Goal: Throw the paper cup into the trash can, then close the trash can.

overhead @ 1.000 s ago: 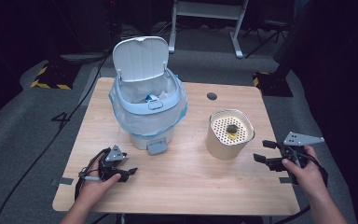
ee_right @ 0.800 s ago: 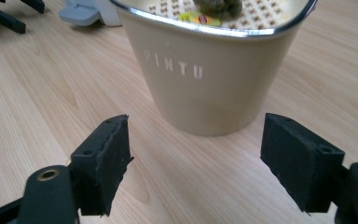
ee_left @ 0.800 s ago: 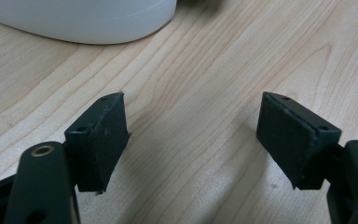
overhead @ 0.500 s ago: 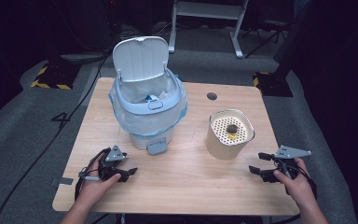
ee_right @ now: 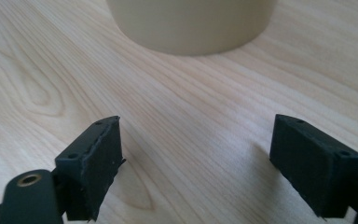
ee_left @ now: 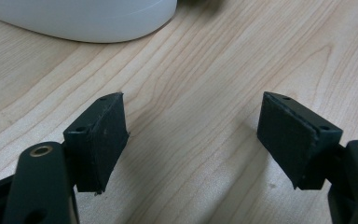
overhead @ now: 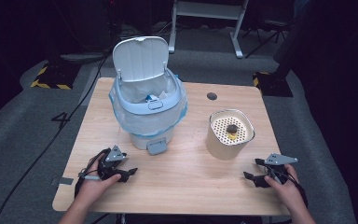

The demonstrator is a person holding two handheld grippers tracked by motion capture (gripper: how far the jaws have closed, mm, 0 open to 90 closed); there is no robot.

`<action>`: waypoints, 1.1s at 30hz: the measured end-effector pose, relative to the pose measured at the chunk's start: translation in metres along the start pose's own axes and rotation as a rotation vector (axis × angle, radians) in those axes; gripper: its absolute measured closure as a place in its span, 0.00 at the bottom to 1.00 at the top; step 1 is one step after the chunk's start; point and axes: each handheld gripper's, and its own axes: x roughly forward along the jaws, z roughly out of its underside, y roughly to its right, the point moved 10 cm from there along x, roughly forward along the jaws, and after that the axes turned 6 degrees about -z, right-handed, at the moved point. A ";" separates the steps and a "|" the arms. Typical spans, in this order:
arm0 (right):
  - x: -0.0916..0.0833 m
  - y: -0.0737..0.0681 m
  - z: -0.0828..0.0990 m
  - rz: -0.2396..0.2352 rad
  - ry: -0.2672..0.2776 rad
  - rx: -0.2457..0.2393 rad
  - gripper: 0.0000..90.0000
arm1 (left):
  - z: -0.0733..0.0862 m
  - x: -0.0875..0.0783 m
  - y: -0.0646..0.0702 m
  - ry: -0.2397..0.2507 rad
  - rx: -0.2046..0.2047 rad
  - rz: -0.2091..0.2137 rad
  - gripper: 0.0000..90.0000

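Resting low on the table (overhead: 186, 186), both claws gape, the right claw (overhead: 256, 170) having just been opening, empty.

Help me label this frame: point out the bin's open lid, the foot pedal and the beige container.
Bin lid (overhead: 140, 57), high view, middle of its raised inner face.
Foot pedal (overhead: 157, 148), high view, its flat top.
Beige container (overhead: 223, 143), high view, its front wall.
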 end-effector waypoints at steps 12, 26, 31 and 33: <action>0.003 0.002 0.001 0.033 -0.010 0.000 0.15 | 0.001 -0.002 -0.003 -0.002 -0.015 -0.028 0.27; 0.004 0.002 0.001 0.044 -0.010 0.009 0.14 | -0.029 -0.048 -0.012 0.142 -0.098 0.033 0.26; 0.004 0.002 0.001 0.044 -0.010 0.009 0.14 | -0.038 -0.062 -0.015 0.169 -0.091 0.023 0.25; 0.004 0.002 0.001 0.044 -0.010 0.009 0.14 | -0.043 -0.068 -0.017 0.182 -0.088 0.022 0.26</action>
